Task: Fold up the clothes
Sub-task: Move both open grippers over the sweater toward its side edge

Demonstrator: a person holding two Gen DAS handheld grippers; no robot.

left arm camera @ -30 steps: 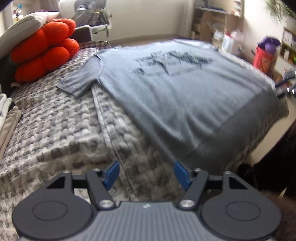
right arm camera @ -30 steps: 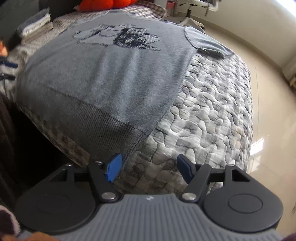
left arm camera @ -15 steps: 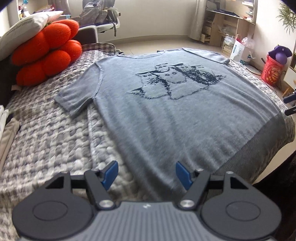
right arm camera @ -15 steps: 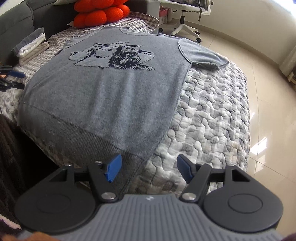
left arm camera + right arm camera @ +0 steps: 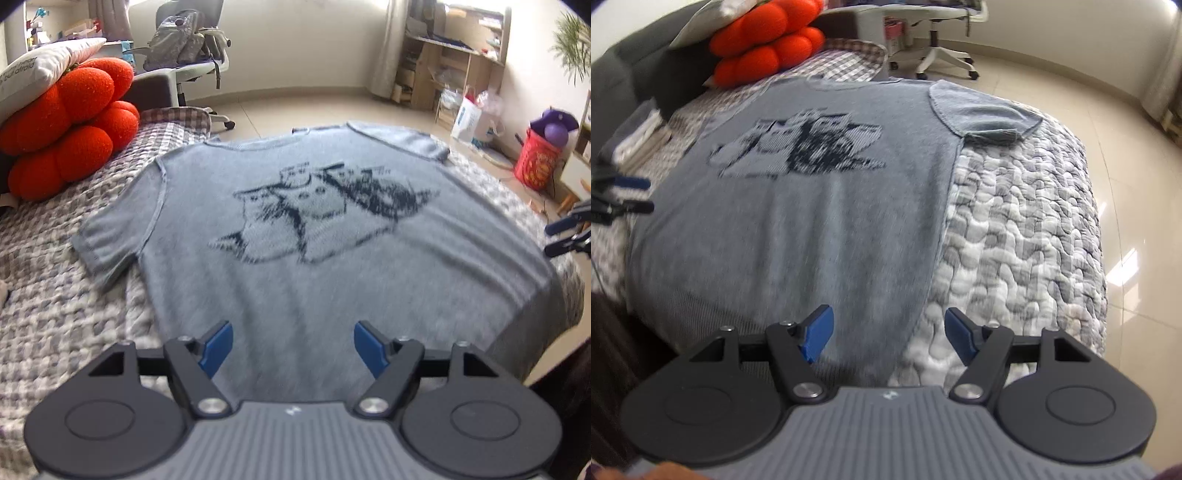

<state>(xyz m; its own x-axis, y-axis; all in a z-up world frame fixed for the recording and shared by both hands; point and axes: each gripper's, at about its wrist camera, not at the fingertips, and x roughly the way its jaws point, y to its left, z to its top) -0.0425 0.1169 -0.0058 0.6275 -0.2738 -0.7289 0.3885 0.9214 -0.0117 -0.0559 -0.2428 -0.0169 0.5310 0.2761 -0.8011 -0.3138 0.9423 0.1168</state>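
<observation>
Change since earlier: both hands have drifted inward over the bed, so the left wrist view, which a second ago looked down at bare quilt beside the shirt, now looks down at shirt fabric; the shirt itself lies where it lay.
Bed [image 5: 1027, 229]: covered by a grey-and-white quilted spread, with a checked part at its far end; it carries everything named below.
Sweater-knit t-shirt [image 5: 332, 258]: grey, short-sleeved, spread flat and face up across the bed, collar toward the far end, ribbed hem at the near edge of the bed; a dark cat print sits on the chest.
Shirt sleeves: one reaches toward the bed's left edge, the other [image 5: 982, 110] toward the right edge near the far corner.
Orange cushion [image 5: 70, 125]: lumpy, at the far left corner of the bed, with a white pillow on top.
Folded clothes [image 5: 635, 140]: a small stack at the left edge of the bed, apart from the shirt.
Left gripper [image 5: 291, 349]: hovers above the shirt's lower left part; its blue fingers [image 5: 216, 347] stand wide and are opening, nothing pressed between them.
Right gripper [image 5: 888, 339]: hovers above the shirt's lower right side seam; fingers wide apart, gripping nothing.
</observation>
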